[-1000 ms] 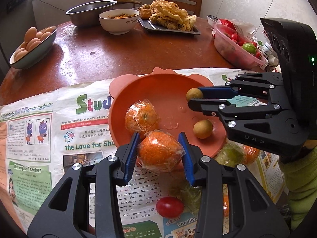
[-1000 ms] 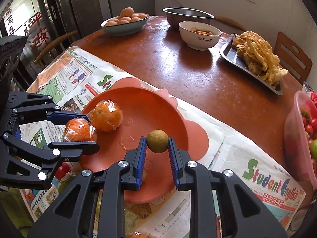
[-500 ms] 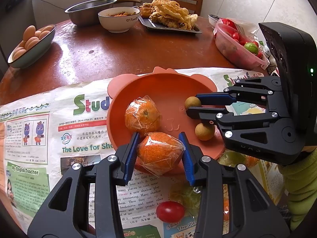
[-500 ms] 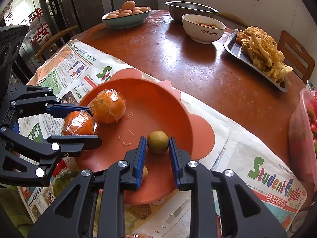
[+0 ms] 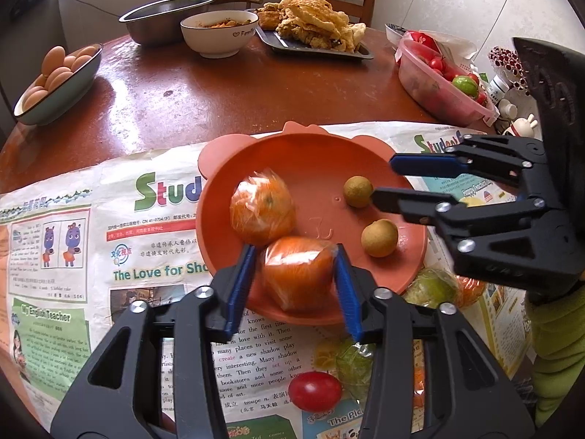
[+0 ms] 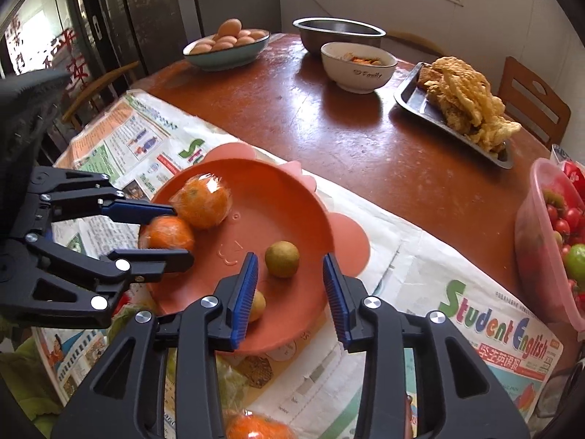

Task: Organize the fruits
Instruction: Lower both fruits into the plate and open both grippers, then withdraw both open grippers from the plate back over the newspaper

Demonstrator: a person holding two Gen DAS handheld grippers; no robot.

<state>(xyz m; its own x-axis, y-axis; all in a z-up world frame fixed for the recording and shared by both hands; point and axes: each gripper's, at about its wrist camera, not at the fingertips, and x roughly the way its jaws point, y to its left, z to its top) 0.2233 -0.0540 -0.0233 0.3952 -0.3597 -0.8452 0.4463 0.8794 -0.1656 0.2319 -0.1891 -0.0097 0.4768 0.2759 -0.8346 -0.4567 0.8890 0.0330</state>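
Centrally, wrapped orange [image 5: 298, 272] resting in orange plate [image 5: 318, 153] between opening fingers of left gripper [image 5: 295, 285], small brown fruit [image 6: 282, 259] lying freed in plate, right gripper [image 6: 289, 292] opening around it, newspaper [image 5: 73, 241] beneath.

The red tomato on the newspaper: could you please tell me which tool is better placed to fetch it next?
Left. The left tool, jaws opening around the wrapped orange, hangs right by the red tomato; the right tool, opening around a brown fruit, is across the plate.
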